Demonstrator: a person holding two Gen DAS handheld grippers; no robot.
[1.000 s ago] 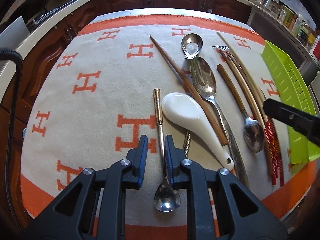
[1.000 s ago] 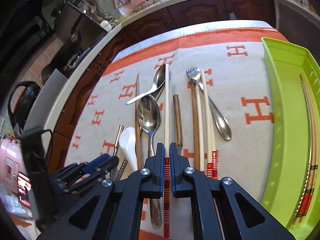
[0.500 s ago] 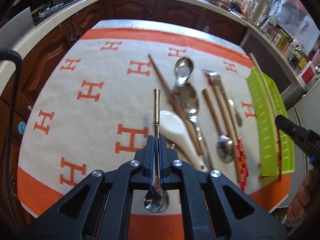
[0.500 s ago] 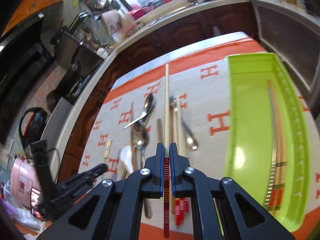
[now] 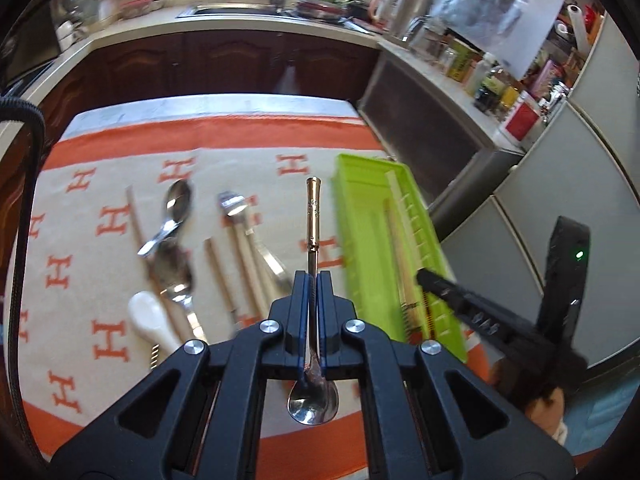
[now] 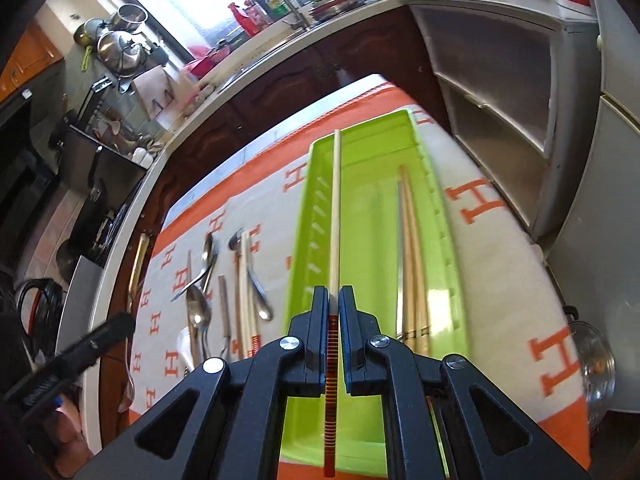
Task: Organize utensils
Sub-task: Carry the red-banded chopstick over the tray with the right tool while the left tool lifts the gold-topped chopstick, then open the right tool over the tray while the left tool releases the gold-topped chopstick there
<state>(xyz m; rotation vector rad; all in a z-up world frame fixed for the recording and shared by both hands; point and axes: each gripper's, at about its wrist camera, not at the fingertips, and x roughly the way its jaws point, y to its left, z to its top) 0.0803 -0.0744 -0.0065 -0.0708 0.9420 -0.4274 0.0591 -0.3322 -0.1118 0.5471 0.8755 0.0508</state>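
Note:
My left gripper (image 5: 313,280) is shut on a slim spoon with a copper handle (image 5: 312,216), held above the cloth just left of the green tray (image 5: 362,240). My right gripper (image 6: 334,296) is shut on a wooden chopstick with red bands (image 6: 335,208), held over the green tray (image 6: 360,168). Other chopsticks (image 6: 412,256) lie in the tray. Several spoons, a fork and chopsticks (image 5: 240,248) lie on the cloth, among them a white ceramic spoon (image 5: 150,316). They also show in the right wrist view (image 6: 224,280).
The table has an orange and beige cloth with H marks (image 5: 112,220). Kitchen counters and dark cabinets (image 5: 240,64) stand behind. A steel cabinet (image 6: 500,100) stands to the right of the table. The right gripper shows in the left wrist view (image 5: 460,296).
My left gripper shut on the slim spoon, lifted it and swung right toward the tray. My right gripper carried the chopstick from above the cloth to over the tray.

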